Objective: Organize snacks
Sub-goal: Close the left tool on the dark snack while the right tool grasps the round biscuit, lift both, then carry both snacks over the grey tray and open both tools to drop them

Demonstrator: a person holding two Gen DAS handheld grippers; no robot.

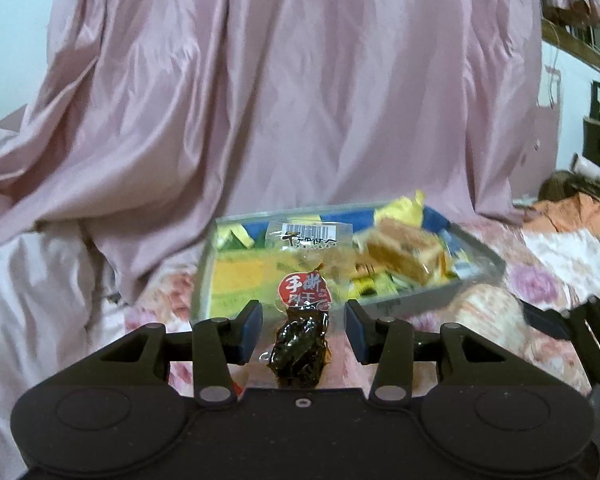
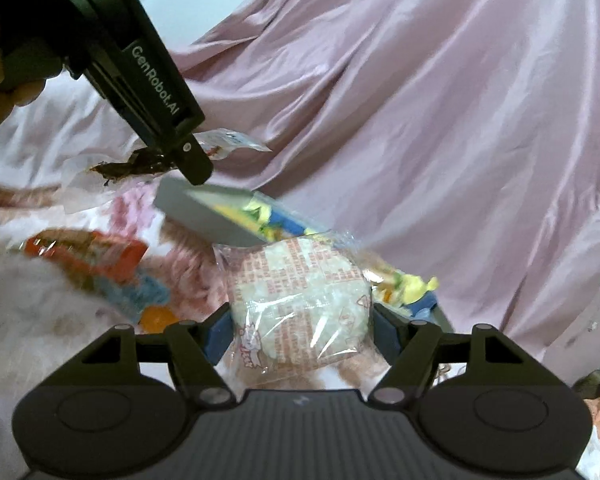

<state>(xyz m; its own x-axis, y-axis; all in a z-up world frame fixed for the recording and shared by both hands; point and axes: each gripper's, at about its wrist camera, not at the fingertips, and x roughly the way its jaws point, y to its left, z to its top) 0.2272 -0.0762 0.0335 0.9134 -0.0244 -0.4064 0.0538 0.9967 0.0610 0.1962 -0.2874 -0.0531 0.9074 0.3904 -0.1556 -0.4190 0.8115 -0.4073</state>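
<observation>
Both grippers carry snacks toward the gray tray (image 1: 440, 296) ahead. Left gripper (image 1: 303, 330) jaws stand apart around a dark jerky packet (image 1: 300, 348), grip unclear. Right gripper (image 2: 300, 330) clamps a clear-wrapped cake (image 2: 300, 312), nearer the tray.

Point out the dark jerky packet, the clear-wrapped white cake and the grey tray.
dark jerky packet (image 1: 300, 350), left wrist view, on the dark meat
clear-wrapped white cake (image 2: 300, 308), right wrist view, middle of the wrapper
grey tray (image 2: 208, 220), right wrist view, on its outer grey wall
</observation>
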